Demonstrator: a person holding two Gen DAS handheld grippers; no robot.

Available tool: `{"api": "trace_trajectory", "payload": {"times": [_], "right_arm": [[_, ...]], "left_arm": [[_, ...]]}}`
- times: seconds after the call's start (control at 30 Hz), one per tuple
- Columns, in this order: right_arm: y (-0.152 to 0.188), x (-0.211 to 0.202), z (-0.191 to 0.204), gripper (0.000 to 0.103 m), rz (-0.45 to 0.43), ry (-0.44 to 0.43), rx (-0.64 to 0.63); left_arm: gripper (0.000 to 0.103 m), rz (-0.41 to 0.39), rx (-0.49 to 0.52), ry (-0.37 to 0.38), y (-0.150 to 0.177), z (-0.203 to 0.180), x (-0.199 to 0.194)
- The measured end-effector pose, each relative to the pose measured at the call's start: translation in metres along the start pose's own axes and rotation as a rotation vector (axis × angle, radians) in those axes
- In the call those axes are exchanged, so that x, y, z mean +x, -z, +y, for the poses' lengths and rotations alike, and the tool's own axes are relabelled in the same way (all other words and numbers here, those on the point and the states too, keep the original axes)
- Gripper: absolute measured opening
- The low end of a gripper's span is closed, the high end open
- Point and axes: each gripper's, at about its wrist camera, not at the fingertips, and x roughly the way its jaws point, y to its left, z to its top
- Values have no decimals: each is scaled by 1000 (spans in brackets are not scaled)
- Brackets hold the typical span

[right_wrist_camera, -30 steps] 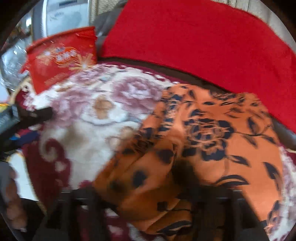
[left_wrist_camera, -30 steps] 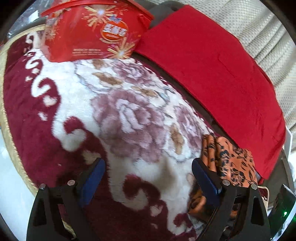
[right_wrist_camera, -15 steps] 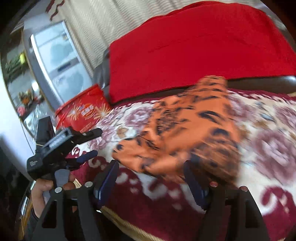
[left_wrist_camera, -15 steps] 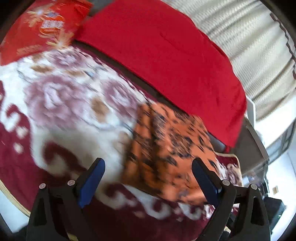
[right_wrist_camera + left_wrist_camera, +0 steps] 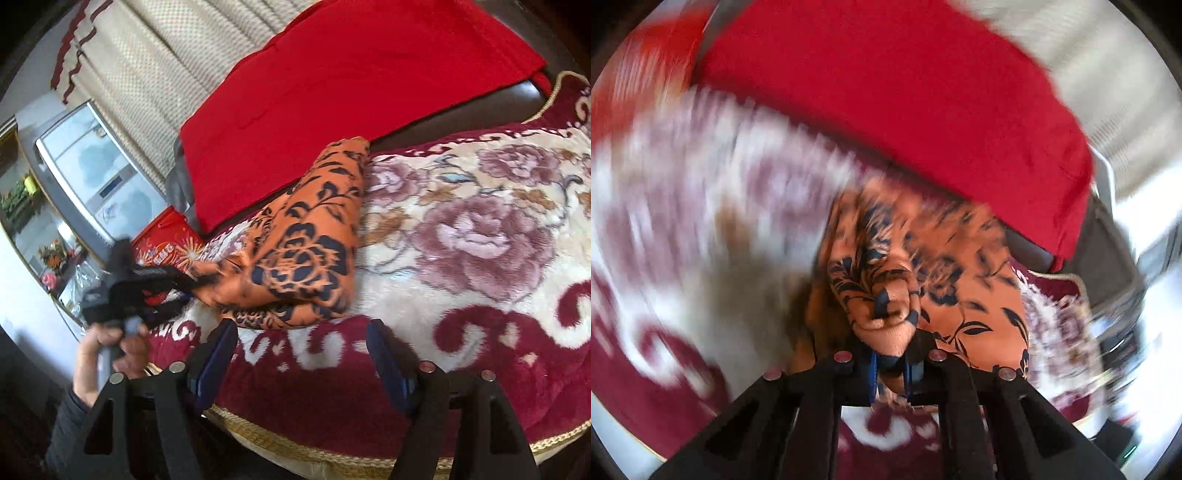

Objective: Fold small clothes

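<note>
An orange garment with dark blue flowers [image 5: 306, 251] lies bunched on a floral plush blanket [image 5: 480, 229]. My left gripper [image 5: 890, 369] is shut on a fold of the garment [image 5: 886, 306] at its near left edge; in the right wrist view the left gripper [image 5: 192, 284] comes in from the left and grips that edge. My right gripper [image 5: 301, 354] is open and empty, just in front of the garment's near edge, above the blanket's maroon border.
A red cloth [image 5: 332, 92] covers the backrest behind the blanket. A red printed bag [image 5: 166, 247] stands at the far left. A grey appliance [image 5: 85, 177] and beige curtain [image 5: 147, 48] are beyond. The blanket's gold-trimmed edge [image 5: 332, 454] runs along the front.
My left gripper moved onto the garment's left edge and shut on it. My right gripper let go of the garment, opened and drew back to the blanket's front border.
</note>
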Motion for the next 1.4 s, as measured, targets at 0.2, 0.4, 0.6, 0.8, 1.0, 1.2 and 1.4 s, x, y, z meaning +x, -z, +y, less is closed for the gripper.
{"api": "trace_trajectory", "payload": {"times": [0.2, 0.4, 0.6, 0.8, 1.0, 1.2, 1.4], "right_arm": [[-2, 4, -16, 75, 13, -5, 72], [-21, 2, -18, 85, 24, -62, 97], [-53, 29, -39, 88, 101, -151, 230], [-79, 65, -41, 88, 179, -197, 252], [-109, 121, -46, 88, 250, -196, 296], [-112, 159, -36, 46, 340, -60, 184], [-115, 155, -20, 44, 328, 3, 106]], "left_arm": [[13, 154, -129, -71, 41, 57, 59], [46, 113, -236, -5, 39, 73, 35], [51, 61, -249, -10, 28, 86, 11], [74, 54, -124, 82, -10, 56, 28], [74, 234, -89, 21, -8, 62, 100], [74, 206, -46, 29, -8, 58, 103], [74, 191, -38, 44, -7, 60, 99]]}}
